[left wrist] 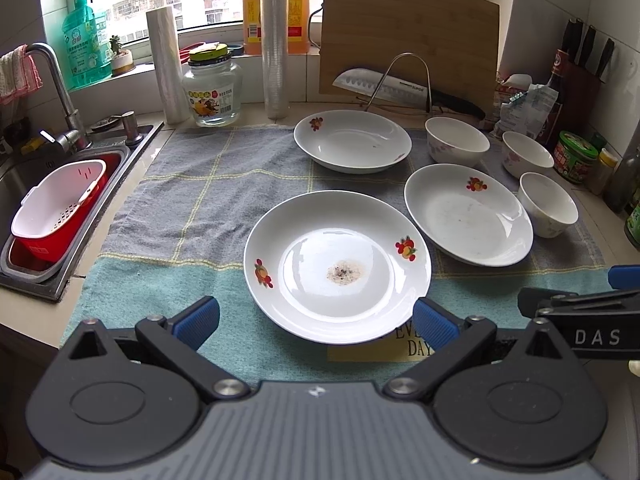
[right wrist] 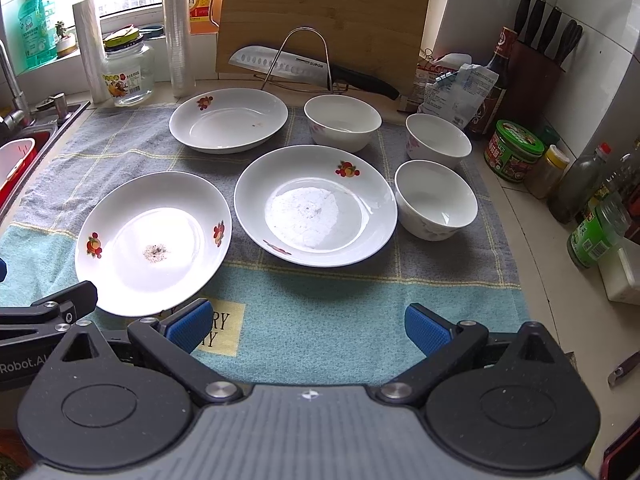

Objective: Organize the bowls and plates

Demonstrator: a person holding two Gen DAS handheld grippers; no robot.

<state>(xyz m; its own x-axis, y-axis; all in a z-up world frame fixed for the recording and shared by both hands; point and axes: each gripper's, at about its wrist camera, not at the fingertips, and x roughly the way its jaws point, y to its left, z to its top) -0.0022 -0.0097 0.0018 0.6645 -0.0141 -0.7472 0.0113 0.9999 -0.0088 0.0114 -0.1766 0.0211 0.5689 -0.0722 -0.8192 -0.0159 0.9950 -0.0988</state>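
Note:
Three white plates with fruit prints lie on a towel: a near plate (left wrist: 338,266) (right wrist: 154,242) with a dirty spot, a middle plate (left wrist: 468,214) (right wrist: 316,206), and a far plate (left wrist: 352,140) (right wrist: 228,120). Three white bowls (left wrist: 457,140) (left wrist: 527,153) (left wrist: 549,203) stand at the right, also in the right wrist view (right wrist: 343,122) (right wrist: 438,140) (right wrist: 436,199). My left gripper (left wrist: 316,322) is open just before the near plate's front rim. My right gripper (right wrist: 308,326) is open and empty over the towel, in front of the middle plate.
A sink (left wrist: 60,200) with a red and white basket lies left. A cutting board (left wrist: 408,36), a knife on a rack (left wrist: 400,88), a jar (left wrist: 212,88) and rolls stand behind. Bottles and jars (right wrist: 516,150) line the right edge.

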